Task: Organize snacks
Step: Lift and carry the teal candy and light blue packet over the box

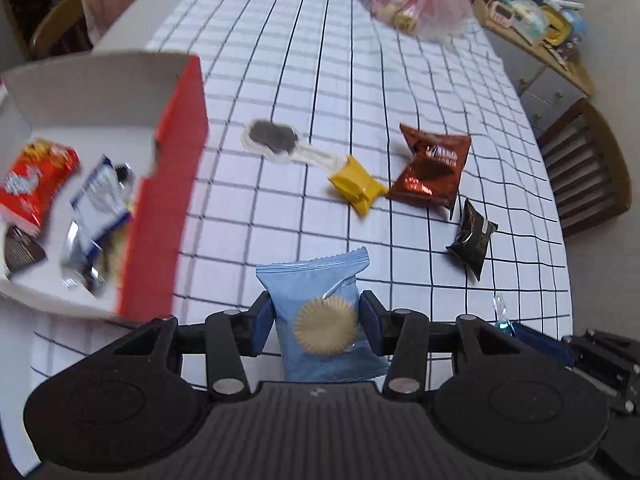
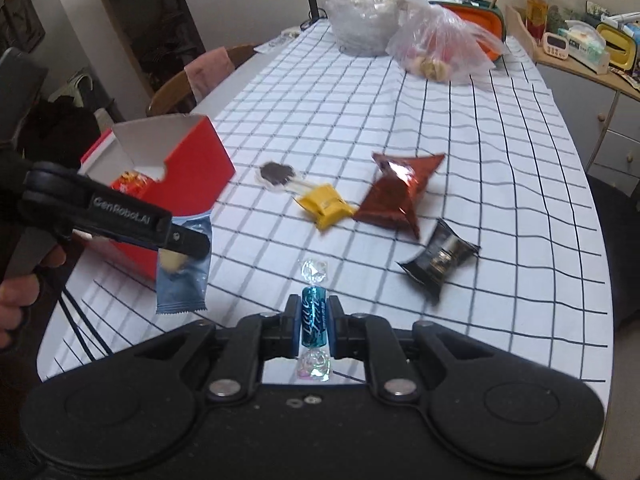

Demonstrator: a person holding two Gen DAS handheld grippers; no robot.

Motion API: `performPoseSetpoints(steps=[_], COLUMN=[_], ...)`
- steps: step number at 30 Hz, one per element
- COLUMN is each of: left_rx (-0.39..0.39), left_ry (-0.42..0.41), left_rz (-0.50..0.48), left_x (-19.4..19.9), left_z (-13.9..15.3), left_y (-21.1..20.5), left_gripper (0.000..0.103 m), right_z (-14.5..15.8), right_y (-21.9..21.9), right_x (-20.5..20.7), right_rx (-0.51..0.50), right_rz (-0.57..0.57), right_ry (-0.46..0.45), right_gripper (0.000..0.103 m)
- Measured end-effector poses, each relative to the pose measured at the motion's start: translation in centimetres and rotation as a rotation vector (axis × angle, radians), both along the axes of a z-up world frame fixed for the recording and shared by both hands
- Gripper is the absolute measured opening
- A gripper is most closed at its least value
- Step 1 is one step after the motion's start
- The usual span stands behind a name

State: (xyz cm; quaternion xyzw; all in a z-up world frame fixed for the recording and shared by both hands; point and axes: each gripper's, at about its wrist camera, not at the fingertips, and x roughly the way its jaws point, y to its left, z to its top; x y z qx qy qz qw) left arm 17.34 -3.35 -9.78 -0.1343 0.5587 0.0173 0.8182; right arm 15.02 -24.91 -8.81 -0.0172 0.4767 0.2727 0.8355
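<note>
Covering the table is a white tablecloth (image 2: 360,128) ruled with a dark grid; wooden chairs (image 1: 588,168) stand at its sides and a cluttered sideboard (image 2: 580,64) lies beyond its far right corner. At the far end rest two clear plastic bags (image 2: 436,48) of goods. Near the left edge stands an open red box (image 1: 168,184) with a white interior, holding an orange-red packet (image 1: 36,184), a blue-and-white packet (image 1: 100,204) and a dark item that motion blur leaves hard to identify. Loose on the cloth, well apart from the box, lie a yellow packet (image 1: 358,188), touching or just beside a reddish-brown foil packet (image 1: 434,168), and a black packet (image 1: 472,240) nearer the right edge. The left gripper (image 1: 316,320), raised above the cloth beside the box, is clamped on a light-blue biscuit packet (image 1: 320,316); from the right wrist view that packet hangs from its fingers. The right gripper (image 2: 314,320), low over the near cloth, pinches a blue twist-wrapped candy (image 2: 313,318) between its fingers.
</note>
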Motion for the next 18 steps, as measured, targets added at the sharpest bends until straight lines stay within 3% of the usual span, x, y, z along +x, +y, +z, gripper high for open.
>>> performPoseSetpoints(steps=[9, 18], left_rx=[0.027, 0.065], left_ry=[-0.089, -0.147], left_rz=[-0.075, -0.075], left_x=[-1.5, -2.3], left_z=[3.9, 6.2], left_y=[5.2, 11.6], left_gripper=[0.046, 0.046], right_z=[3.1, 5.1], right_y=[6.1, 13.5], right_x=[-1.0, -0.9], right_rx=[0.039, 0.059], right_rz=[-0.030, 0.009], right_ry=[-0.044, -0.103], right_gripper=[0.011, 0.011])
